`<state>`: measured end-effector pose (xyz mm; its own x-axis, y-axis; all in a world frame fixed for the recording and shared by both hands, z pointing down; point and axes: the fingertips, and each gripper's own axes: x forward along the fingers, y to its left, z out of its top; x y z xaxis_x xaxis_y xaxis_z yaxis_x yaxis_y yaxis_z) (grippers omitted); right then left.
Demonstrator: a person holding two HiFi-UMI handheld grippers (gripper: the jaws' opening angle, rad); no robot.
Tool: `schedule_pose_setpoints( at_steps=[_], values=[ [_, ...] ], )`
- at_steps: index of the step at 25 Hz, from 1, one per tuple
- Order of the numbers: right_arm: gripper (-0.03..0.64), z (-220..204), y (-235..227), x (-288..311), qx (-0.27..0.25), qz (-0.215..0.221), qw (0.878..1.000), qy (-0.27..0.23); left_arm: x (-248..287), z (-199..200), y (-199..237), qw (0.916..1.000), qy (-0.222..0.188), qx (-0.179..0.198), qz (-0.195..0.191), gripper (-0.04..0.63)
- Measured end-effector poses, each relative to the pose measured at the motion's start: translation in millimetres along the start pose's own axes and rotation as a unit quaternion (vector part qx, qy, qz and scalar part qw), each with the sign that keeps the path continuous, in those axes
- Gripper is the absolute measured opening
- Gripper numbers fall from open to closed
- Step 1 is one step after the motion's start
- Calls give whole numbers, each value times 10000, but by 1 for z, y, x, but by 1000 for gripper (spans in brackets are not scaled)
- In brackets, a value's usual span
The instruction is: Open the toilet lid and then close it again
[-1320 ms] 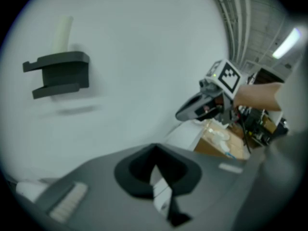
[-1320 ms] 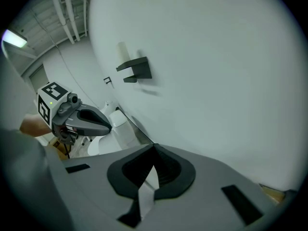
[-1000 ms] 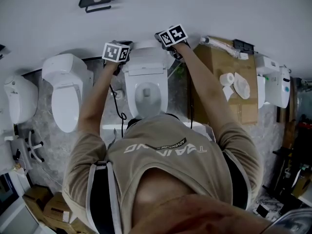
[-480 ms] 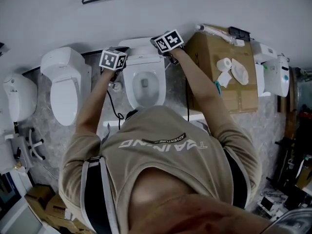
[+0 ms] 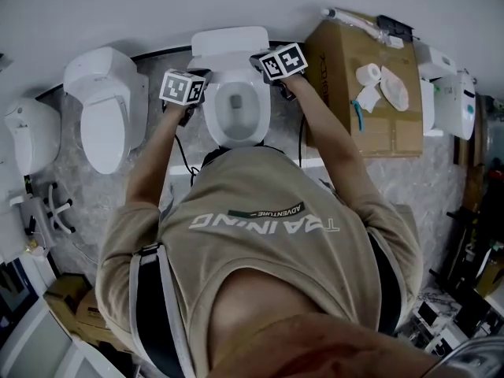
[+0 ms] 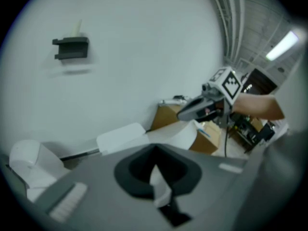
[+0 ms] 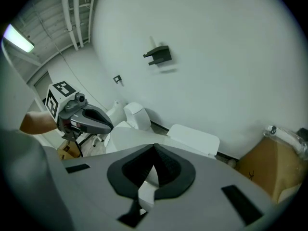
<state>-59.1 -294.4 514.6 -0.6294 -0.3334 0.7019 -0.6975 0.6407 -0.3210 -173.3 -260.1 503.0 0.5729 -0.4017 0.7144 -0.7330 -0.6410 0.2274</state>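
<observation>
The white toilet (image 5: 236,93) stands in front of me with its tank (image 5: 231,42) against the wall. Its lid (image 6: 175,134) is tilted up between my two grippers. My left gripper (image 5: 201,97) is at the lid's left side, and in the left gripper view (image 6: 161,186) it is shut on a white edge of the lid. My right gripper (image 5: 266,73) is at the right side, and in its own view (image 7: 147,186) it is shut on the lid (image 7: 125,138) as well. Each gripper shows in the other's view: right gripper (image 6: 202,107), left gripper (image 7: 82,117).
A second toilet (image 5: 106,124) and a third fixture (image 5: 31,152) stand to the left. A cardboard box (image 5: 366,93) with paper rolls on it sits close on the right. A black holder (image 7: 159,55) hangs on the wall. A cable (image 5: 189,172) lies by the base.
Both grippers have come away from the tank end toward me, still on either side of the lid. My head view has shifted, so the toilet sits higher in the picture.
</observation>
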Motion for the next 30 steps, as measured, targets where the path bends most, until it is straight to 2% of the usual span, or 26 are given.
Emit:
schedule_pose_setpoints(
  at_steps=[5,11,17,20,26,30],
  values=[
    [11,-51,14,7,272,167,9991,290,1,-43,-21,9997,239,-88,-60,3],
    [11,-109,23,13,575,187,9963,603,5,-94,-40,9964,502,-573,-372,3],
    [11,-151,35,21,703,168,9931,920,3,-115,-36,9944,519,-894,-219,3],
    [11,-175,42,28,637,116,9908,1187,11,-128,-31,9922,687,-1031,-171,2],
    [11,-218,51,41,781,-60,9861,1466,48,-185,-45,9805,1321,-1431,-263,2],
    [11,-243,53,50,976,-155,9819,1614,61,-218,-53,9692,1522,-1923,-243,2]
  ],
)
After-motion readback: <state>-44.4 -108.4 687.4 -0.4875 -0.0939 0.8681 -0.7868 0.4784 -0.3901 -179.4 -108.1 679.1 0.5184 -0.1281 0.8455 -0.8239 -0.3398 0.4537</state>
